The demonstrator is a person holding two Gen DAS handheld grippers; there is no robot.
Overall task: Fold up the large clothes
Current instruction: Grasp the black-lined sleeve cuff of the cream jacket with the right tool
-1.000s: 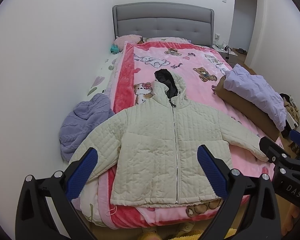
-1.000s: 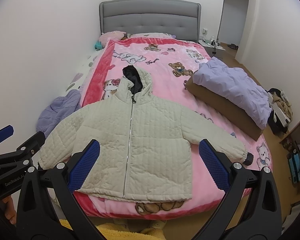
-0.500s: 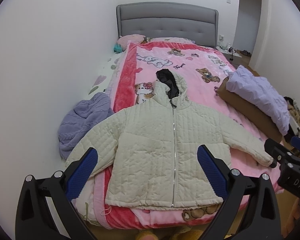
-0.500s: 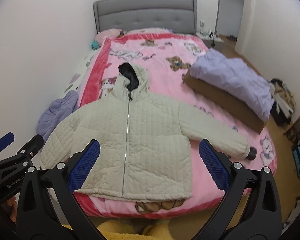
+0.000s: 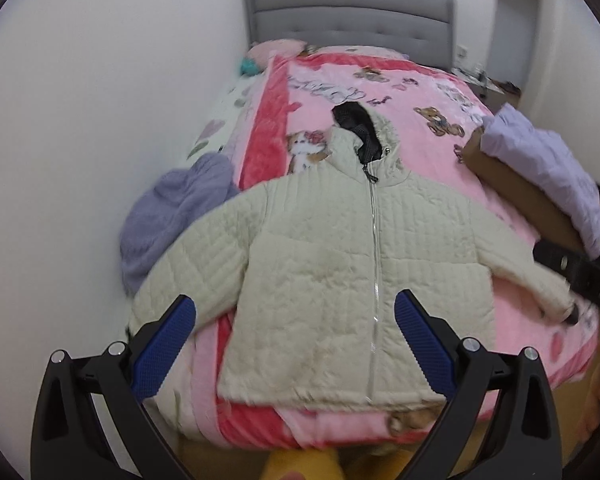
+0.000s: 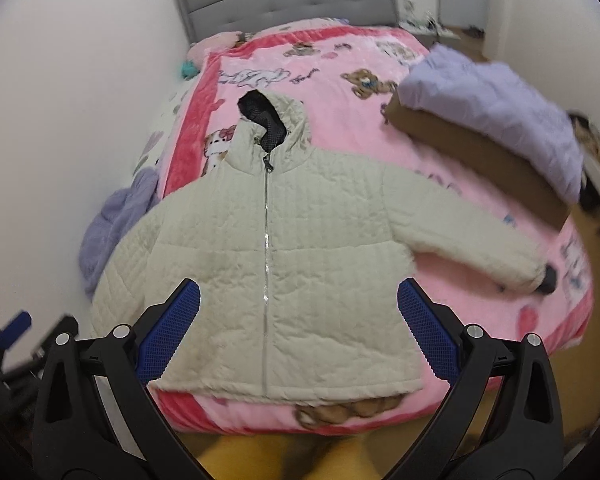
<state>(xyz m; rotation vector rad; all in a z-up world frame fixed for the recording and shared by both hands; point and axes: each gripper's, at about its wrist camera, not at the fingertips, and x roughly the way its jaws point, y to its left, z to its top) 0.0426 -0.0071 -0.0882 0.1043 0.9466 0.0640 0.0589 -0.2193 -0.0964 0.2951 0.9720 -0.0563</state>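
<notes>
A cream quilted hooded jacket lies flat and zipped on the pink bed, hood toward the headboard and both sleeves spread out; it also shows in the right wrist view. My left gripper is open and empty, held above the jacket's hem near the foot of the bed. My right gripper is open and empty, also above the hem. The right gripper's black body shows at the right edge of the left wrist view, near the jacket's right cuff.
A pink cartoon blanket covers the bed, with a grey headboard behind. A lilac knit garment lies at the left edge by the wall. A brown box with lilac cloth sits on the right side.
Both grippers have moved forward and lower toward the jacket, which now looks larger. The views are motion-blurred. Both stay open; the jacket has not moved.
</notes>
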